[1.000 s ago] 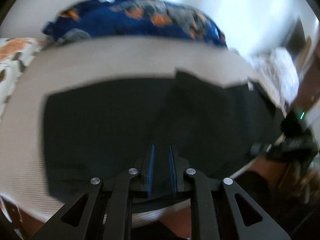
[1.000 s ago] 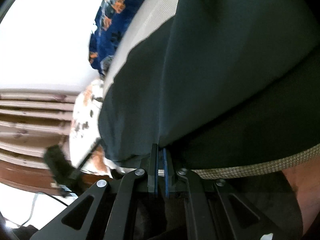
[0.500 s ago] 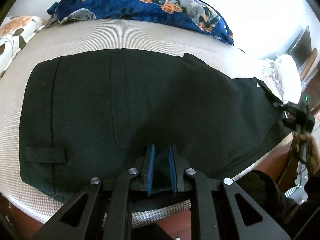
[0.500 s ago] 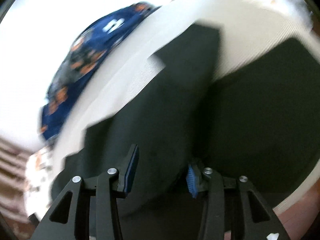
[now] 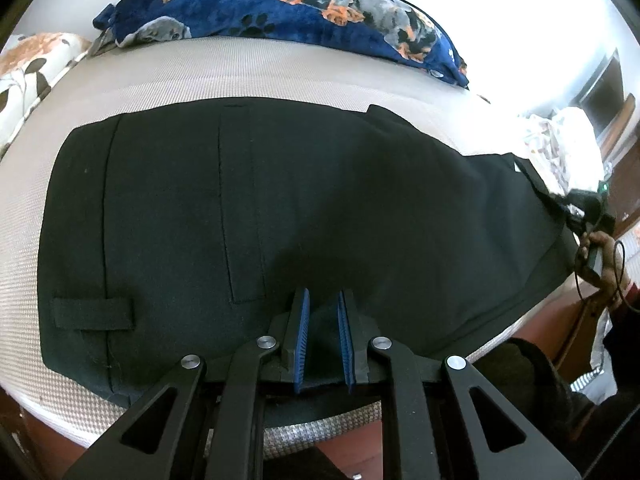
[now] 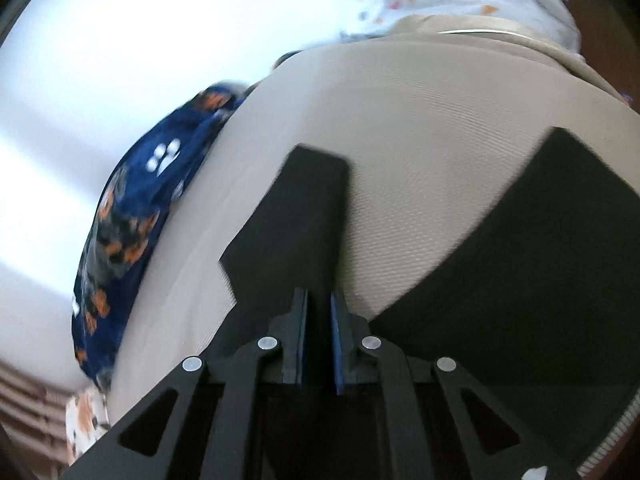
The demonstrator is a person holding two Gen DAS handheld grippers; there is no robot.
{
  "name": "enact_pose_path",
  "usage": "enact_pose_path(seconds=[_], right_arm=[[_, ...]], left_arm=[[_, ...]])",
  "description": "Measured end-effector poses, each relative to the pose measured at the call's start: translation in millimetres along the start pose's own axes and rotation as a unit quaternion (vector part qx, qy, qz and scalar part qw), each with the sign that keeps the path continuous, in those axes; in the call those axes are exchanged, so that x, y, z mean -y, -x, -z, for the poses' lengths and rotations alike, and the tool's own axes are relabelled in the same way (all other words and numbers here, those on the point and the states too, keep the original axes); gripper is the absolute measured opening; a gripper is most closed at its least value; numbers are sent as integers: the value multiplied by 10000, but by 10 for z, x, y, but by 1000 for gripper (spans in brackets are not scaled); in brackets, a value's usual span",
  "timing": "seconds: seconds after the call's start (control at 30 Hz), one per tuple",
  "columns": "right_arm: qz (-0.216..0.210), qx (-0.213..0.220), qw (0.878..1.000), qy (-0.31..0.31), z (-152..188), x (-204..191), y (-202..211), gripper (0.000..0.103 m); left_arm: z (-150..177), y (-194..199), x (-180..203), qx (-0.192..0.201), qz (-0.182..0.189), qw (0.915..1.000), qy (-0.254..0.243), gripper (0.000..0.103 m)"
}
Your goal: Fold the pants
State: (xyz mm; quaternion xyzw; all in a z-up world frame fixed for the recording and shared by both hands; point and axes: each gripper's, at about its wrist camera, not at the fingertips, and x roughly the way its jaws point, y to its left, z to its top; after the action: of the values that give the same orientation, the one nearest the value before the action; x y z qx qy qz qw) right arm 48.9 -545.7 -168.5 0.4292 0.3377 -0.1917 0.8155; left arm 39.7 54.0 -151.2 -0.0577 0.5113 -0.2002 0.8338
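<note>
Black pants lie flat across the beige mattress, waistband to the left with a belt loop. My left gripper rests on the pants' near edge with its jaws slightly apart, cloth between the blue pads. My right gripper has its jaws nearly closed on black cloth that runs up between them; a strip of the pants stretches away from it and another part lies to the right. The right gripper also shows in the left wrist view at the pants' right end.
A blue dog-print blanket lies along the far side of the mattress, also in the right wrist view. A floral pillow sits at the left. White patterned bedding lies at the right end. Wooden bed frame below the near edge.
The right gripper opened wide half a second ago and has now closed to a narrow gap on the cloth, its view swinging along the bed. The pants were laid out flat; the left gripper barely moved.
</note>
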Motion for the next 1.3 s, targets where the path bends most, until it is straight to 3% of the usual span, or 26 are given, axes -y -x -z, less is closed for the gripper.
enact_pose_path(seconds=[0.07, 0.17, 0.23, 0.27, 0.33, 0.43, 0.47, 0.5, 0.53, 0.57, 0.6, 0.63, 0.7, 0.8, 0.87, 0.9, 0.97, 1.1, 1.3], right_arm=[[21, 88, 10000, -36, -6, 57, 112, 16], [345, 42, 9911, 1288, 161, -303, 224, 16], [786, 137, 9638, 2545, 395, -669, 253, 24], [1154, 316, 9353, 3331, 574, -881, 235, 40], [1559, 538, 8986, 4065, 776, -1068, 159, 54], [2153, 547, 8510, 4759, 965, -1182, -84, 51], [2430, 635, 8311, 4962, 1009, -1198, -182, 42], [2527, 668, 8259, 4996, 1001, -1185, -216, 31], [2538, 650, 8283, 4952, 958, -1175, -254, 9], [2526, 608, 8383, 4793, 866, -1133, -270, 4], [2492, 612, 8473, 4650, 786, -1086, -254, 4], [2373, 651, 8659, 4356, 653, -1005, -176, 4], [1895, 737, 9151, 3482, 390, -800, 59, 4], [952, 615, 9763, 1845, 73, -289, 396, 4], [422, 443, 9950, 784, 22, 121, 531, 3], [159, 348, 9992, 114, 31, 407, 590, 3], [-145, 176, 9980, -590, 94, 809, 595, 3], [-740, 103, 9903, -1170, 199, 1223, 590, 2], [-1394, 304, 9776, -1549, 83, 1327, 582, 12]], left_arm=[[-6, -1, -19, -1, 40, 9999, 100, 16], [-5, -1, -33, 7, 64, 9998, 186, 16], [-2, -2, -25, 13, 49, 9998, 187, 16], [-3, -1, -31, 12, 48, 9998, 177, 16], [-2, 0, -21, 16, 23, 9999, 164, 16], [2, 4, -31, 30, 42, 9998, 201, 16], [0, 3, -34, 30, 56, 9997, 217, 16], [-2, 4, -40, 27, 71, 9997, 234, 16], [-6, 5, -42, 24, 84, 9996, 252, 16], [-7, 7, -44, 22, 90, 9996, 262, 16], [-9, 8, -44, 19, 90, 9996, 264, 16], [-13, 7, -39, 12, 83, 9996, 255, 16], [-18, 10, -39, 1, 77, 9997, 228, 16], [-12, 10, -51, 28, 110, 9996, 264, 16], [-11, 7, -50, 40, 127, 9995, 280, 16], [-8, 7, -50, 43, 133, 9995, 278, 16], [-3, 6, -54, 50, 146, 9995, 276, 16], [1, 3, -47, 47, 137, 9997, 219, 16], [-16, 6, -13, 11, 77, 9998, 195, 16]])
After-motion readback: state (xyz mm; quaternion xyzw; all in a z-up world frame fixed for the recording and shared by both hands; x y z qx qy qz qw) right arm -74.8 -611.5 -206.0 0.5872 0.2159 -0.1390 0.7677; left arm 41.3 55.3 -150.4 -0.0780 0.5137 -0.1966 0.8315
